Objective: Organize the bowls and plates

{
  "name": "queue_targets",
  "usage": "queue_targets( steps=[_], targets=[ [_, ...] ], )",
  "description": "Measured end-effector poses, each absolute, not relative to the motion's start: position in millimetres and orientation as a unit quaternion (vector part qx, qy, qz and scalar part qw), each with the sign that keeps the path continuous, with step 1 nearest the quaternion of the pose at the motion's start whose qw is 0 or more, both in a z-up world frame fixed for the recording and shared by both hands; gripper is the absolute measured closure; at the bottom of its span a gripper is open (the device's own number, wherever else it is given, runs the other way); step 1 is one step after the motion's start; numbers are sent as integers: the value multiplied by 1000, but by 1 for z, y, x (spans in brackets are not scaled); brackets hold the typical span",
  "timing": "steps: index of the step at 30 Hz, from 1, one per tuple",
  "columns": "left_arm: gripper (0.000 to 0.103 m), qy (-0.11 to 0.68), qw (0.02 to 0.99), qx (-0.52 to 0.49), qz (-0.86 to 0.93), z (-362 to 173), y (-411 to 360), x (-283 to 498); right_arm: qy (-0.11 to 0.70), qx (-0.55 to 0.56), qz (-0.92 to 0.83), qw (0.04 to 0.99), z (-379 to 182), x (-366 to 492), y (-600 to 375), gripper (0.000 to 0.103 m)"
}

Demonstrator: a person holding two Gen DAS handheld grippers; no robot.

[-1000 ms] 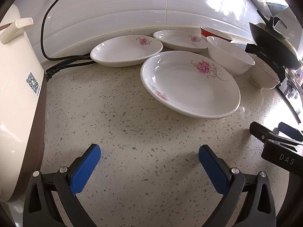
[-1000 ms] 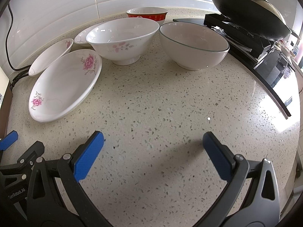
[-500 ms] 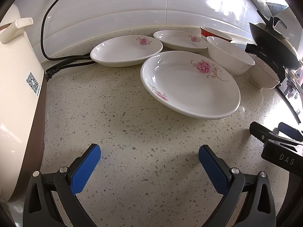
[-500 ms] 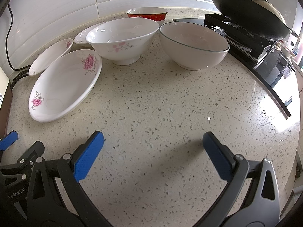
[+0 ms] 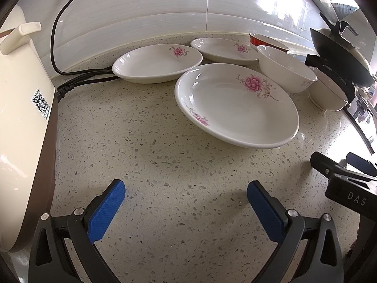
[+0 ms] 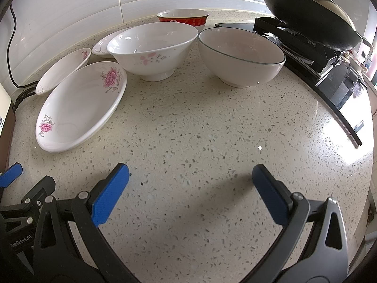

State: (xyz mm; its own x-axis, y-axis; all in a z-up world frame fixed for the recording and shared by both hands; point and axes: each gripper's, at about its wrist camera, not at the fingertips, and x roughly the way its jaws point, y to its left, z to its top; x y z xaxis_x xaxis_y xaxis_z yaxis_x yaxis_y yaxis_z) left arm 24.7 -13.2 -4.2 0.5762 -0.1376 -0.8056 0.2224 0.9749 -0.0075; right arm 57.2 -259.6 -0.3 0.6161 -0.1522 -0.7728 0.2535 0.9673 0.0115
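the left gripper (image 5: 186, 199) hangs low over the speckled countertop (image 5: 153, 141) with its blue-padded fingers spread wide and nothing between them. the right gripper (image 6: 190, 184) sits the same way, jaws wide apart and empty, over a bare stretch of the same counter; each tool shows at the edge of the other's view, side by side. just ahead of the left gripper lies the large flowered plate (image 5: 235, 106), with one edge resting up on something so that it sits tilted. behind it, toward the tiled wall, lie two more flowered plates: the middle plate (image 5: 157, 63) and, further right, the far plate (image 5: 223, 49). right of the large plate stands the white flowered bowl (image 6: 153, 47), and beside it the plain bowl (image 6: 240, 59) with a thin dark rim line; the two bowls are near each other but apart. behind them, close to the wall, sits the red-banded bowl (image 6: 183, 18). a cream appliance (image 5: 21, 118) with a qr sticker fills the left side of the left wrist view, its black cord (image 5: 61, 54) running along the counter to the edge of the middle plate. on the right a black wok (image 6: 308, 11) rests on the stove (image 6: 306, 54).
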Motion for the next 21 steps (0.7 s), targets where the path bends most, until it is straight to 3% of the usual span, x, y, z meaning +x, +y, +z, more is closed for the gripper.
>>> queue_targets(
  steps=[21],
  targets=[
    [0, 450, 886, 46, -101, -4, -14, 24, 424, 58, -109, 897, 1, 58, -259, 0]
  ],
)
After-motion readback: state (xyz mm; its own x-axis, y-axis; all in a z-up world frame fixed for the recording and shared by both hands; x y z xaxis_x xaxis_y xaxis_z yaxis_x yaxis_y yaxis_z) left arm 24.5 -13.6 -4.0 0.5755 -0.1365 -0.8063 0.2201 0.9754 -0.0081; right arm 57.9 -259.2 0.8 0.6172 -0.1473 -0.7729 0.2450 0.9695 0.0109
